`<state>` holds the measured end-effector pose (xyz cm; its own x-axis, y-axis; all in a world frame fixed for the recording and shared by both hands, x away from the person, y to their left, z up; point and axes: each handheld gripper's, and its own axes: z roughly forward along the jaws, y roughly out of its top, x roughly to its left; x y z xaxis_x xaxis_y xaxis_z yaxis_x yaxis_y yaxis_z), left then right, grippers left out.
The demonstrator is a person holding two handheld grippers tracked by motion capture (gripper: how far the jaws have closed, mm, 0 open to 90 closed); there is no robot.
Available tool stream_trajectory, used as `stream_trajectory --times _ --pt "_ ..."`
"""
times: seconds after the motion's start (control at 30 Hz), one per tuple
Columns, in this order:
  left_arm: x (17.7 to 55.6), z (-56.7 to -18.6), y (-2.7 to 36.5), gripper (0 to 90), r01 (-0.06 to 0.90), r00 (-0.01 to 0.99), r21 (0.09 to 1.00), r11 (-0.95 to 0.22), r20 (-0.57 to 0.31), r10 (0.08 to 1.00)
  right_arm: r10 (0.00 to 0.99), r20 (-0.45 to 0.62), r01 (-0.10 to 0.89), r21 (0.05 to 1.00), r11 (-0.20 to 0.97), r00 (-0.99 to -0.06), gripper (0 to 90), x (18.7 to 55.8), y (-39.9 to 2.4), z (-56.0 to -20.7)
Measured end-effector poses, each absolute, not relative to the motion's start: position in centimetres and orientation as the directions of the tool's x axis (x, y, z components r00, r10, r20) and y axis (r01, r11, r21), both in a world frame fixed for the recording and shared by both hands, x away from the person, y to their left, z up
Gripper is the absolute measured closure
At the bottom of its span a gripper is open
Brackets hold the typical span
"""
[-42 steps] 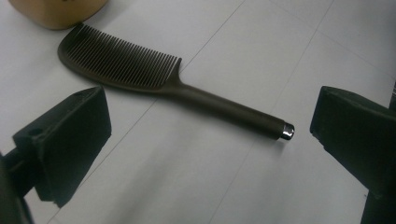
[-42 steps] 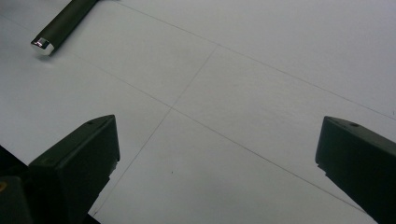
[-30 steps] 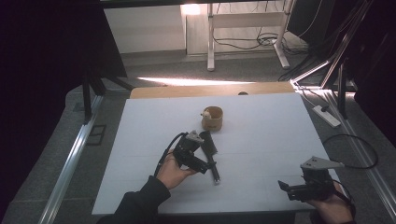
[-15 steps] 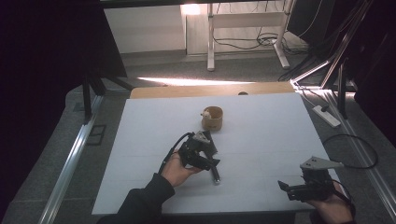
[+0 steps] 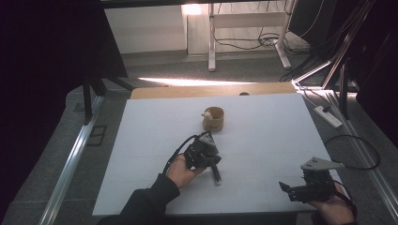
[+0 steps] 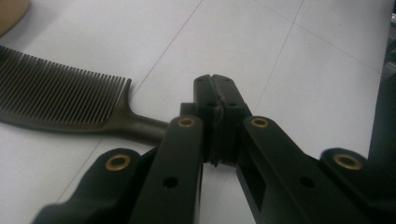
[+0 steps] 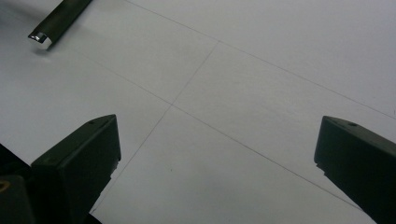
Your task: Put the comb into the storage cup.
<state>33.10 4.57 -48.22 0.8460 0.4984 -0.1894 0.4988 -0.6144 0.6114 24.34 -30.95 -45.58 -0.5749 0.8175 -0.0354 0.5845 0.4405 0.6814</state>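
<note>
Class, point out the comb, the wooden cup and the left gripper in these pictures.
comb [image 6: 60, 100]: left gripper view, on its row of teeth.
wooden cup [image 5: 214, 121]: high view, on its outer wall.
left gripper [image 6: 215, 100]: left gripper view, where the closed jaws' tips meet.

The comb [image 6: 70, 100] is dark olive-brown, its fine teeth almost black; its handle end looks tipped in shiny silver. Both grippers, left [image 6: 215, 100] and right [image 7: 215, 154], are black, the left showing brass-coloured rivets. The table [image 5: 281, 136] is pale white with thin grey lines. The cup [image 5: 214, 119] is tan.
</note>
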Motion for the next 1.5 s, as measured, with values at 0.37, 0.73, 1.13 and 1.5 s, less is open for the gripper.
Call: stream_trajectory --times 0.37,0.73,1.13,1.5 --pt "33.1 -50.2 3.7 88.3 0.508 0.844 0.585 -0.632 -0.192 0.501 0.813 -0.039 0.583 0.677 0.449 -0.581 1.0 24.3 -30.9 -45.6" --pt "32.9 -50.9 2.9 88.3 0.510 0.847 0.557 -0.655 -0.195 0.494 0.811 -0.043 0.584 0.672 0.455 -0.583 1.2 24.3 -30.8 -45.6" --pt "32.5 -51.3 3.5 88.3 0.514 0.849 0.493 -0.702 -0.172 0.500 0.810 -0.044 0.582 0.673 0.457 -0.585 1.4 24.3 -30.8 -45.6" --pt "32.5 -51.4 5.0 88.2 0.550 0.827 0.466 -0.693 -0.186 0.531 0.809 -0.047 0.580 0.672 0.460 -0.586 1.6 24.3 -30.8 -45.6"
